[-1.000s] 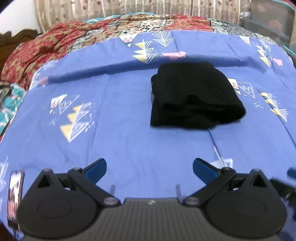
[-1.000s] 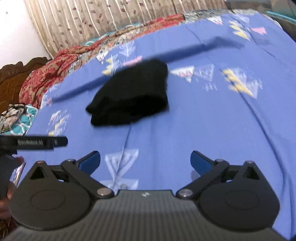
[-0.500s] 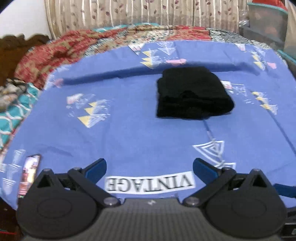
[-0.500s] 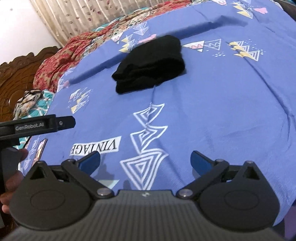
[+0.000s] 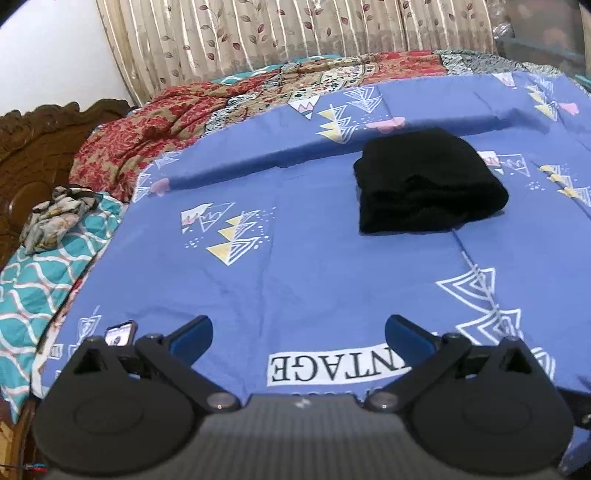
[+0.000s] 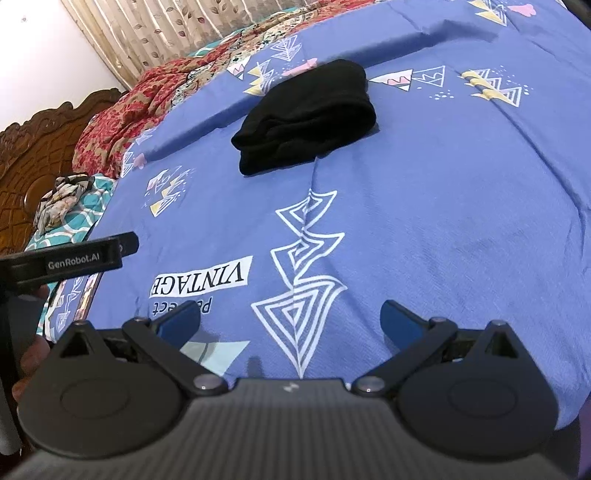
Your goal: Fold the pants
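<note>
- A phone (image 5: pixel 120 334) at the sheet's near-left edge is partly hidden behind the left gripper (image 5: pixel 299 334); its screen is unreadable.
- The pants (image 5: pixel 424 184) lie folded into a compact black bundle, layered edges facing left, on the far side of the blue sheet (image 5: pixel 295 258), well apart from both tools.
- Left gripper and right gripper (image 6: pixel 291 319) hover over the near edge, jaws spread wide, holding nothing.
- A red quilt (image 5: pixel 147 136), curtain (image 5: pixel 258 33) and carved headboard (image 5: pixel 33 147) lie beyond.
</note>
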A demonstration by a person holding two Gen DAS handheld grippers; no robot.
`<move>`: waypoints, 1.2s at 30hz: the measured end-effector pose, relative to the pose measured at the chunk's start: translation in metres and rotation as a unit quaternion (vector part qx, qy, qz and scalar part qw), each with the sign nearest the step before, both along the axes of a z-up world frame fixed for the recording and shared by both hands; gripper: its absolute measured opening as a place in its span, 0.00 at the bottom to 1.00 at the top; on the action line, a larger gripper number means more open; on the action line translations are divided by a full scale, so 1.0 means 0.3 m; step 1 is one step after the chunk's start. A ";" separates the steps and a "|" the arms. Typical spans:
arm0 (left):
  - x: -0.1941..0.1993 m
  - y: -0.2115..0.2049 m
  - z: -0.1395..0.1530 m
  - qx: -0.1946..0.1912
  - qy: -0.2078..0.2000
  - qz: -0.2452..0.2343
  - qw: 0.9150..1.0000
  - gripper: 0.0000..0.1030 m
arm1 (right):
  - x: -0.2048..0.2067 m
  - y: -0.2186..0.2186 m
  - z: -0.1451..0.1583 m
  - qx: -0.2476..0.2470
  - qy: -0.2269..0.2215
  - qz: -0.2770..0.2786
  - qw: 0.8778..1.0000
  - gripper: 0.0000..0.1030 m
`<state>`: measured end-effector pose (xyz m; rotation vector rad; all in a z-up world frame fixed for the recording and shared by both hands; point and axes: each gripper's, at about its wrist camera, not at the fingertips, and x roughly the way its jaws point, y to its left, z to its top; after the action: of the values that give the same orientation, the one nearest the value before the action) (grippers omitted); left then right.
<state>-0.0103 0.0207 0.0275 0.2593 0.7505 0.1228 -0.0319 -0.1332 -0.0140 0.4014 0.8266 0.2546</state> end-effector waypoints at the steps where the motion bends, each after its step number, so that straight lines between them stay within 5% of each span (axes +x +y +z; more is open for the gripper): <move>1: -0.001 0.001 0.000 0.002 0.000 0.001 1.000 1.00 | -0.002 0.000 -0.001 0.000 0.000 -0.001 1.000 1.00; 24: 0.013 0.056 -0.027 0.035 0.009 0.033 0.999 1.00 | 0.011 0.011 -0.014 0.000 0.011 -0.001 1.000 1.00; 36: 0.010 0.070 -0.057 0.001 0.049 0.013 0.999 1.00 | 0.015 0.020 -0.017 -0.004 0.017 0.002 1.000 1.00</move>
<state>-0.0072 0.0416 0.0103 0.2598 0.8512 0.1356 -0.0275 -0.1271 -0.0192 0.3966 0.8623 0.2485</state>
